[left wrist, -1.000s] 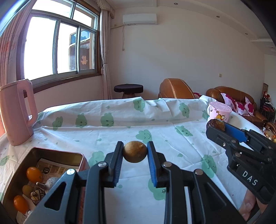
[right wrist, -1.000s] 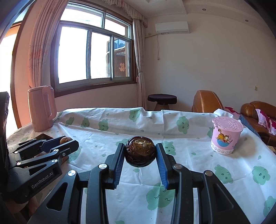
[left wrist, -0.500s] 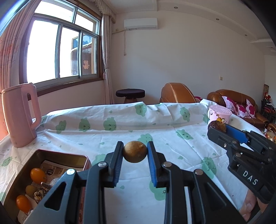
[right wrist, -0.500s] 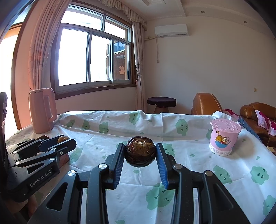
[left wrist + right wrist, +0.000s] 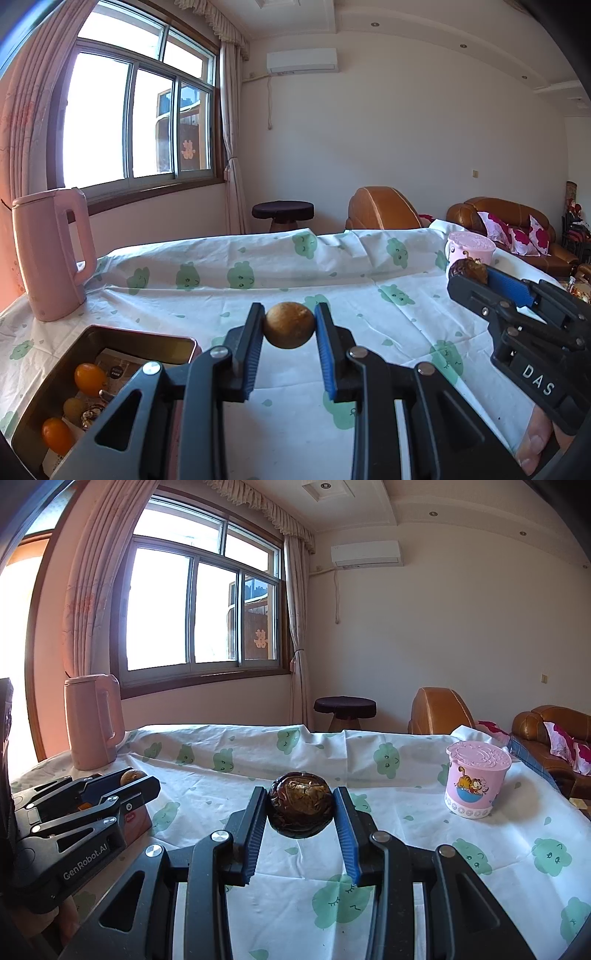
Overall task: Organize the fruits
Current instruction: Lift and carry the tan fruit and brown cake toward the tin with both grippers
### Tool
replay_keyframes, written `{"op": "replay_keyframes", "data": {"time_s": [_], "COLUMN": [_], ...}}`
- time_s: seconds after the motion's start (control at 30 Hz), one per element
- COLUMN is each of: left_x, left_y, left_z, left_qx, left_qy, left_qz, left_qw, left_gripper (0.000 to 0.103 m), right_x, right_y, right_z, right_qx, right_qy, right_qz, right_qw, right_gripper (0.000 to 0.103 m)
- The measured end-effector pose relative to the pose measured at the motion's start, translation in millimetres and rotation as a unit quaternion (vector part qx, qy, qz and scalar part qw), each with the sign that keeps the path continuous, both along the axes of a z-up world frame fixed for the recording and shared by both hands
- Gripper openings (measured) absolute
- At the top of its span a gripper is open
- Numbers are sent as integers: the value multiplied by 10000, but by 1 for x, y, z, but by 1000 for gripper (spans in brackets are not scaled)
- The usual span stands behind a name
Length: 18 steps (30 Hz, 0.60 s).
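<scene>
Left gripper (image 5: 289,325) clamped on small round tan-brown fruit (image 5: 289,325) above cloud-print tablecloth (image 5: 369,295), beside rectangular metal tin (image 5: 155,339) of orange fruits, right gripper (image 5: 300,805) pinching dark wrinkled round fruit (image 5: 300,805) likewise aloft.

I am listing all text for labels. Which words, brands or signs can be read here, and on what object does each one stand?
"DAS": on the right hand-held gripper, the rest cut off.
"GenRobot.AI": on the left hand-held gripper.
Window sticker: a pink paper sign, too small to read.
Paper in the tin: print too small to read.
Pink cup: a cartoon cat, no readable words.
</scene>
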State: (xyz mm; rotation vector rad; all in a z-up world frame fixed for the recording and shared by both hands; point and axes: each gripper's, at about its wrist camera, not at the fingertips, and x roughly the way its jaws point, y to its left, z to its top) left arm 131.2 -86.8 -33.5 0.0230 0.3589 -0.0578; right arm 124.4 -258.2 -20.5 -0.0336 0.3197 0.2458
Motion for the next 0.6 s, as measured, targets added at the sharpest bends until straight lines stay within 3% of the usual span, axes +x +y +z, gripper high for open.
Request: {"op": "replay_keyframes", "data": {"time_s": [0.6], "left_x": [-14], "left_y": [7], "left_z": [1], "left_qx": [-41], "left_qy": [-108], "left_qz": [67], "left_qw": [9999], "left_gripper": [29], "right_x": [-10], "right_y": [0], "right_z": [2], "right_qx": [13], "right_qy": [-150], "right_qz": [0], "right_qw": [9999], "right_gripper": [39]}}
